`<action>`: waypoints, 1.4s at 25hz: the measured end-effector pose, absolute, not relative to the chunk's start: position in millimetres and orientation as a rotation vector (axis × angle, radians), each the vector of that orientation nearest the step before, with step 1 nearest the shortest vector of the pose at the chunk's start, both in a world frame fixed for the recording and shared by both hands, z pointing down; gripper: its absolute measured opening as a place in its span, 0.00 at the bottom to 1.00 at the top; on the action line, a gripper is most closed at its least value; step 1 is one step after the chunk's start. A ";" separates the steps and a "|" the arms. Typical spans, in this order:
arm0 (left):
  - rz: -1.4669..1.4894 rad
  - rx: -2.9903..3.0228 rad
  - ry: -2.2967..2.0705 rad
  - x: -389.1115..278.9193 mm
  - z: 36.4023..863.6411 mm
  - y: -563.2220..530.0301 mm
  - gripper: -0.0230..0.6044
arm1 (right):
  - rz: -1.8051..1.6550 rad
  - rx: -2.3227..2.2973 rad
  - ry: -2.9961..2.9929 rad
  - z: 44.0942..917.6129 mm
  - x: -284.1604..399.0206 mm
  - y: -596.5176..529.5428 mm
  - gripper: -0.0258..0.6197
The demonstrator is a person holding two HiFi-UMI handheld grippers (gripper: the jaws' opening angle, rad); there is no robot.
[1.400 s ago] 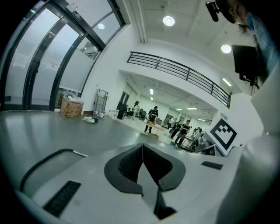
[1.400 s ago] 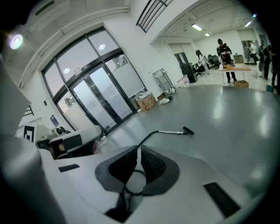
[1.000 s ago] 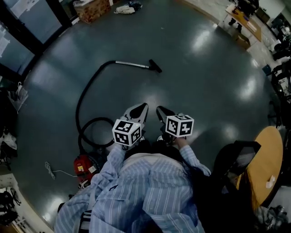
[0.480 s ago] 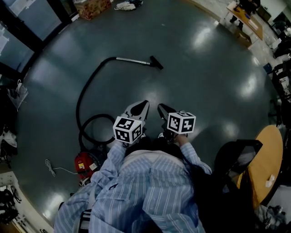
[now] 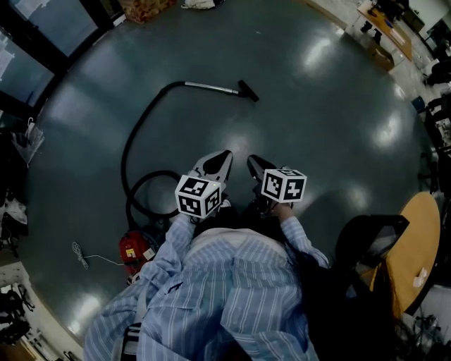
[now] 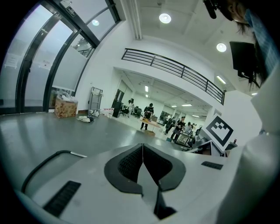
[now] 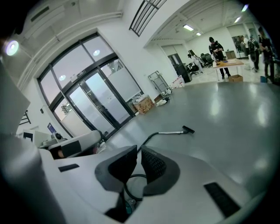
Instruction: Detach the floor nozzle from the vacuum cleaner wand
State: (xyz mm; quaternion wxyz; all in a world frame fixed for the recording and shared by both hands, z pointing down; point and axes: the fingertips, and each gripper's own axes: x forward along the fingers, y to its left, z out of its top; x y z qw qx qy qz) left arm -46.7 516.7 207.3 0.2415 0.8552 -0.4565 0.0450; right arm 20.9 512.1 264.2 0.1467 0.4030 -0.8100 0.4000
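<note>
A silver vacuum wand [image 5: 211, 87] lies on the grey floor, with a small black floor nozzle [image 5: 248, 91] on its right end. Its black hose [image 5: 134, 144] curves back to a red vacuum cleaner [image 5: 135, 247] at my left. The right gripper view shows the wand [image 7: 169, 132] and nozzle [image 7: 188, 129] some way ahead. My left gripper [image 5: 224, 156] and right gripper [image 5: 251, 162] are held side by side in front of me, well short of the nozzle. Both are shut with nothing between the jaws [image 6: 142, 153] [image 7: 138, 158].
A round wooden table [image 5: 412, 247] and a dark chair [image 5: 366, 247] stand at my right. A cardboard box [image 5: 144, 8] sits far back by the glass doors [image 7: 94, 105]. People and desks [image 6: 151, 118] fill the far side of the hall. A white cord [image 5: 88, 261] lies near the vacuum.
The wand and nozzle have shifted slightly up and right in the head view as I moved. Both grippers edged a little forward, still shut.
</note>
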 end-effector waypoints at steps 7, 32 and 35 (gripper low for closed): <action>0.119 2.311 -1.202 -57.9 218.2 511.1 0.05 | 1.193 1.221 -2.295 269.0 18.5 508.3 0.09; 0.102 2.212 -1.346 -40.5 222.6 326.9 0.05 | 1.259 1.061 -2.298 283.7 42.4 315.7 0.09; 0.118 2.223 -1.368 -31.8 215.0 295.8 0.05 | 1.253 1.034 -2.308 276.7 46.9 275.4 0.09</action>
